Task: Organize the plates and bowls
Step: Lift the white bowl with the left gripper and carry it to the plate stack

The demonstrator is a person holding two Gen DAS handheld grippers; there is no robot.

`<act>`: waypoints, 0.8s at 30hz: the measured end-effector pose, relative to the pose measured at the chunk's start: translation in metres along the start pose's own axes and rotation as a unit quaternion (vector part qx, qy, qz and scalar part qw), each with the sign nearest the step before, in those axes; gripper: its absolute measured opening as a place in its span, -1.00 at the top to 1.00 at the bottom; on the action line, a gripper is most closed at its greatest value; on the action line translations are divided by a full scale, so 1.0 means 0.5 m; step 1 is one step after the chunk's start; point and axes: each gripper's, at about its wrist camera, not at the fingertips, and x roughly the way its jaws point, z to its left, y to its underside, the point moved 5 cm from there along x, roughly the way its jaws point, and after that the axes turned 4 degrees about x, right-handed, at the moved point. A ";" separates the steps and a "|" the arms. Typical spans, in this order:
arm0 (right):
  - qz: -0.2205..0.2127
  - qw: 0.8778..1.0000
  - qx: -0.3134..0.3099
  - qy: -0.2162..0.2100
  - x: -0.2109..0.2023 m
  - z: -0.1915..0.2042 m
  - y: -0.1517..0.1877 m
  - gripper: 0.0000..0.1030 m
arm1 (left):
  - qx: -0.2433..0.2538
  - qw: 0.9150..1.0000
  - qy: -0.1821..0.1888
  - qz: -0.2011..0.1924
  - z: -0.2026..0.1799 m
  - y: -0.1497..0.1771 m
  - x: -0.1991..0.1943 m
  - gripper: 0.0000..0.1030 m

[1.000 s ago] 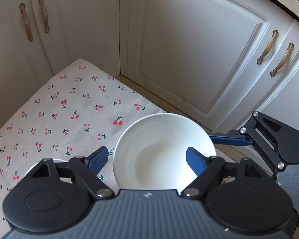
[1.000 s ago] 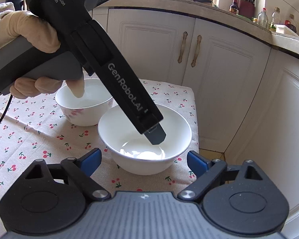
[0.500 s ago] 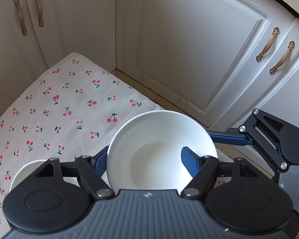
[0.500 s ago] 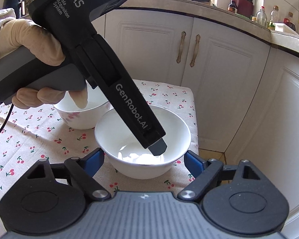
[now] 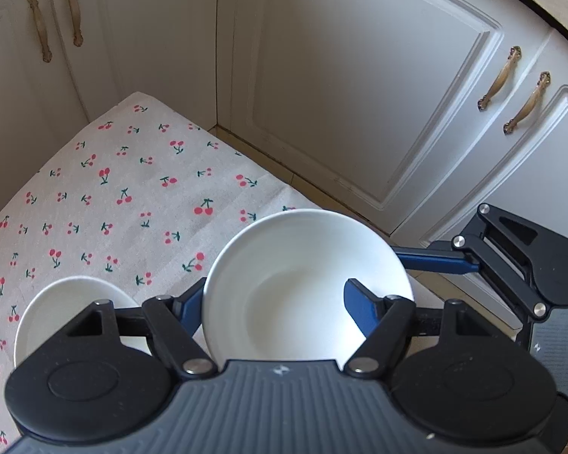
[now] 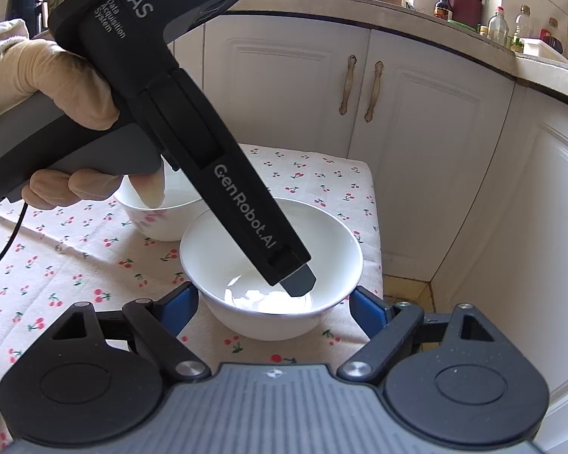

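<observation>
A plain white bowl [image 5: 303,287] [image 6: 272,265] stands near the corner of the cherry-print tablecloth [image 5: 106,196]. My left gripper [image 5: 272,306] straddles the bowl's near rim, one blue finger outside at the left, the other inside at the right; I cannot tell whether they pinch it. In the right wrist view the left gripper's body [image 6: 193,128] reaches down into the bowl. My right gripper [image 6: 272,306] is open, its fingers either side of the bowl's base. A second white bowl [image 5: 72,310] [image 6: 159,212] with a pink flower print stands beside it.
White cabinet doors [image 5: 359,94] with brass handles close in on two sides of the table. A worktop [image 6: 473,49] above them carries bottles and a knife block. The table's edge [image 6: 375,234] drops off just right of the plain bowl.
My left gripper has moved forward over the plain bowl and its fingers have drawn in on the rim. My right gripper has moved closer to the bowl.
</observation>
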 end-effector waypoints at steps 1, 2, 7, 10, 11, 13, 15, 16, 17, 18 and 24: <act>0.001 1.000 -0.001 0.000 -0.006 0.004 0.000 -0.75 | 0.001 1.000 0.000 -0.001 -0.005 0.004 -0.007 -0.44; 0.002 1.000 -0.003 0.000 -0.014 0.009 0.001 -0.75 | 0.001 1.000 0.000 -0.002 -0.011 0.008 -0.016 -0.44; 0.001 1.000 -0.006 -0.008 -0.060 0.032 0.002 -0.75 | 0.007 1.000 -0.001 -0.008 -0.041 0.031 -0.059 -0.44; 0.000 1.000 -0.006 -0.014 -0.089 0.048 0.004 -0.75 | 0.009 1.000 -0.003 -0.012 -0.057 0.051 -0.086 -0.44; -0.001 1.000 -0.006 -0.015 -0.099 0.055 0.004 -0.75 | 0.008 1.000 -0.002 -0.015 -0.061 0.057 -0.095 -0.44; -0.002 1.000 -0.007 -0.016 -0.117 0.071 0.006 -0.75 | 0.003 1.000 0.000 -0.021 -0.069 0.070 -0.115 -0.44; -0.002 1.000 -0.010 -0.017 -0.134 0.085 0.009 -0.75 | 0.002 1.000 0.001 -0.026 -0.079 0.083 -0.134 -0.44; -0.003 1.000 -0.011 -0.018 -0.142 0.091 0.011 -0.75 | 0.002 1.000 0.001 -0.028 -0.084 0.090 -0.145 -0.44; -0.002 1.000 -0.013 -0.019 -0.149 0.100 0.010 -0.75 | 0.002 1.000 0.001 -0.031 -0.089 0.098 -0.155 -0.44; -0.002 1.000 -0.013 -0.021 -0.157 0.107 0.011 -0.75 | 0.001 0.999 0.000 -0.034 -0.093 0.105 -0.165 -0.44; -0.006 0.999 -0.025 -0.027 -0.205 0.159 0.018 -0.75 | -0.004 0.999 -0.004 -0.049 -0.112 0.157 -0.221 -0.44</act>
